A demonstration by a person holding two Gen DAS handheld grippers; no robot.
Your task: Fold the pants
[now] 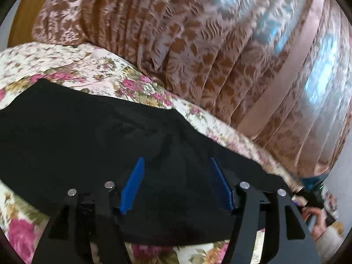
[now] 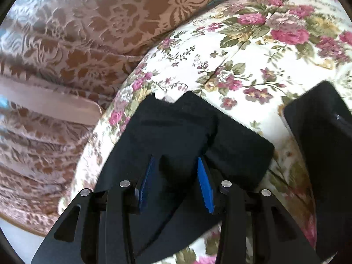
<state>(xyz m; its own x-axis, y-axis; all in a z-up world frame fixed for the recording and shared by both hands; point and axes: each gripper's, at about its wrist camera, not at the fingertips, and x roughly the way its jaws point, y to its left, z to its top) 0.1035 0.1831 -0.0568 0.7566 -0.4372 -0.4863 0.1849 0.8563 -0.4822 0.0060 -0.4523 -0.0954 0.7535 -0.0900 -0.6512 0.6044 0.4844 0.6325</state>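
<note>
Black pants [image 1: 88, 132] lie spread across a floral bedspread [image 1: 66, 66]. My left gripper [image 1: 176, 165] is open just above the dark cloth, blue pads [image 1: 133, 187] wide apart, nothing between them. In the right wrist view the pants [image 2: 176, 132] lie with their end toward the bed's far edge, a folded layer [image 2: 239, 151] at the right. My right gripper [image 2: 176, 165] is open over the cloth, blue pads [image 2: 205, 187] apart; I cannot tell whether they touch it.
A brown patterned curtain [image 1: 220, 55] hangs close behind the bed [image 2: 242, 55]. A black flat object [image 2: 321, 143] lies on the bedspread at the right of the right wrist view. The person's other hand [image 1: 314, 217] shows at the left view's right edge.
</note>
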